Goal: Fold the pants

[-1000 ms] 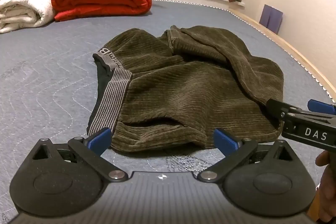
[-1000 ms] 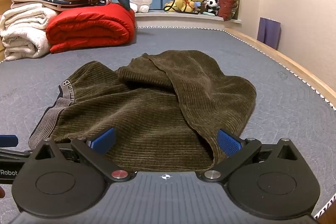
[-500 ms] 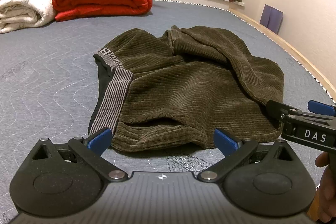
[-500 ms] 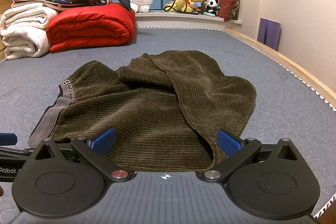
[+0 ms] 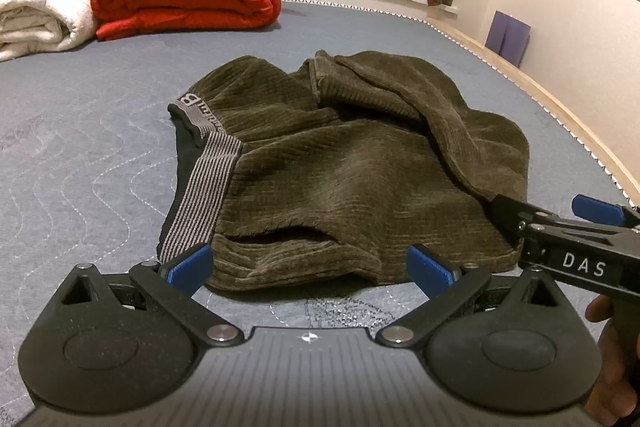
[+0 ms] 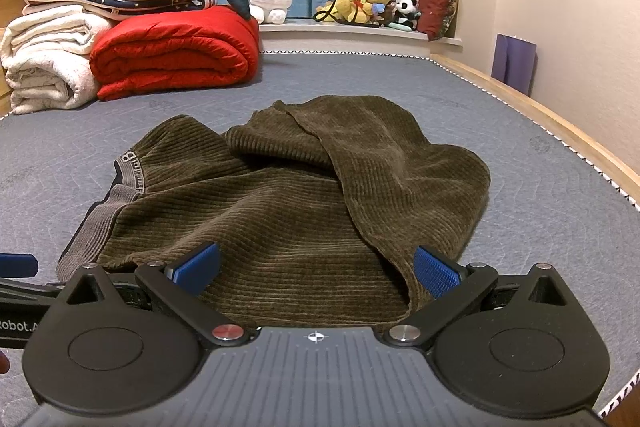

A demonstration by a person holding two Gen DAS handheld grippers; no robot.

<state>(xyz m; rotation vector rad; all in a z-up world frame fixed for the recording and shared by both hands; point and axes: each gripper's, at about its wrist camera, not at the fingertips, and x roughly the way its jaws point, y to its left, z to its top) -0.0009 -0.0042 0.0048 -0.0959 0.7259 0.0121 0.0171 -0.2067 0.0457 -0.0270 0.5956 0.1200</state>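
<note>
A wide grey-blue quilted mattress (image 5: 80, 147) fills both wrist views. At its middle lies a pair of olive-brown corduroy pants (image 5: 352, 171), crumpled in a loose heap, one leg thrown across the top toward two o'clock. Far back at ten o'clock sit a rolled red duvet (image 6: 176, 55) and white blankets (image 6: 48, 63).

The striped grey waistband (image 5: 204, 191) runs along the heap's nine o'clock side, with a dark lining showing at its edge.

The left gripper (image 5: 310, 269) hovers at six o'clock, just short of the near hem, its blue pads spread wide and holding nothing. The right gripper (image 6: 316, 271) sits low at the heap's four o'clock corner, its jaws equally wide and empty, with cloth lying between them but not pinched.

Judging from this, the pants need spreading flat before any fold. A good grasp would probably take the waistband corner with one claw and the near hem with the other, pinching only one layer's edge, then pull outward evenly so the crossed leg slides free rather than bunching further.
</note>
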